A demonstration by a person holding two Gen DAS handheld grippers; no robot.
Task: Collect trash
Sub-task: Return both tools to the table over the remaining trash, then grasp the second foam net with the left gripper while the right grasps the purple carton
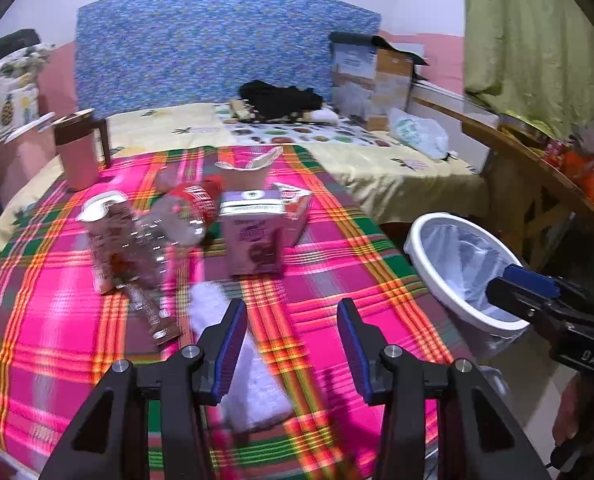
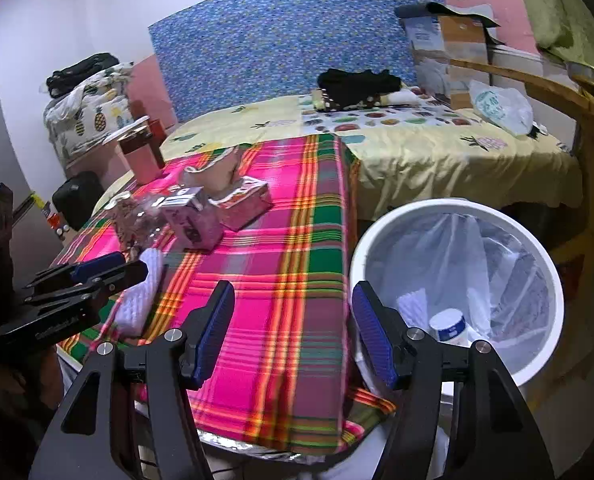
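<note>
Left wrist view is smeared by motion blur, so labels on the trash are unreadable. Its left gripper (image 1: 293,344) has jaws apart with nothing between them, above the pink, green and orange plaid cloth (image 1: 329,248) covering the desk. A crumpled white tissue (image 1: 253,364) lies partly hidden behind the left blue pad. At mid-frame sit a clear plastic bottle with a red label (image 1: 177,220) on its side, a purple carton (image 1: 253,236), a beige paper cup (image 1: 243,174) and a flat brown wrapper (image 1: 153,312); a transparent packet left of the bottle is too blurred to identify. Right wrist view shows the right gripper (image 2: 293,332) with jaws spread and empty, its right finger overlapping the rim of the white round bin with a clear liner (image 2: 553,280) at lower right. Inside, a small white container with a blue label (image 2: 449,326) is partly covered by that finger.
</note>
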